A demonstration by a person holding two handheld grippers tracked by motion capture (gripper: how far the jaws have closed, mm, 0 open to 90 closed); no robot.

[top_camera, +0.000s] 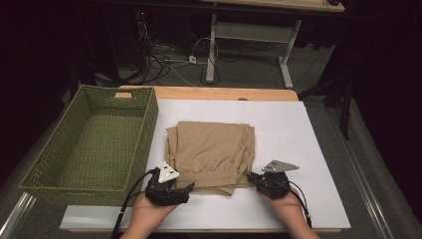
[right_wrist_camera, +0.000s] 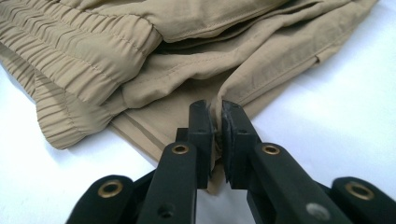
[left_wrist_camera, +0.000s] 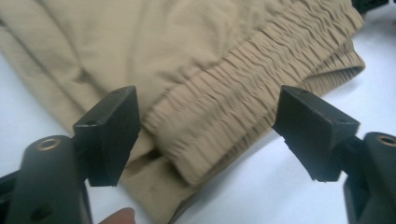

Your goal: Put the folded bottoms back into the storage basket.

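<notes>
A pair of tan trousers point(top_camera: 211, 152) lies folded into a rough square on a white sheet point(top_camera: 298, 134) that covers the table, just beside an olive woven basket point(top_camera: 89, 144).

The cloth is thin and smooth, with soft creases across the top layer. Its gathered elastic waistband point(left_wrist_camera: 233, 93) runs along the near edge, ribbed with fine puckers, and the stacked layers beneath it stick out unevenly at the corners.

In the left gripper view, the left gripper point(left_wrist_camera: 205, 135) has its jaws spread wide, one on each side of the waistband's near-left corner. The band's folded end lies between the jaws, touching neither pad as far as can be seen. A fingertip point(left_wrist_camera: 119, 217) shows at the bottom edge, below the left jaw.

In the right gripper view, the right gripper point(right_wrist_camera: 218, 123) is clenched on a pinch of a lower layer at the near-right corner. A thin ridge of cloth rises from between the pads, and the fabric pulls into tight folds toward them. The waistband lies beyond and to the left of these jaws.
</notes>
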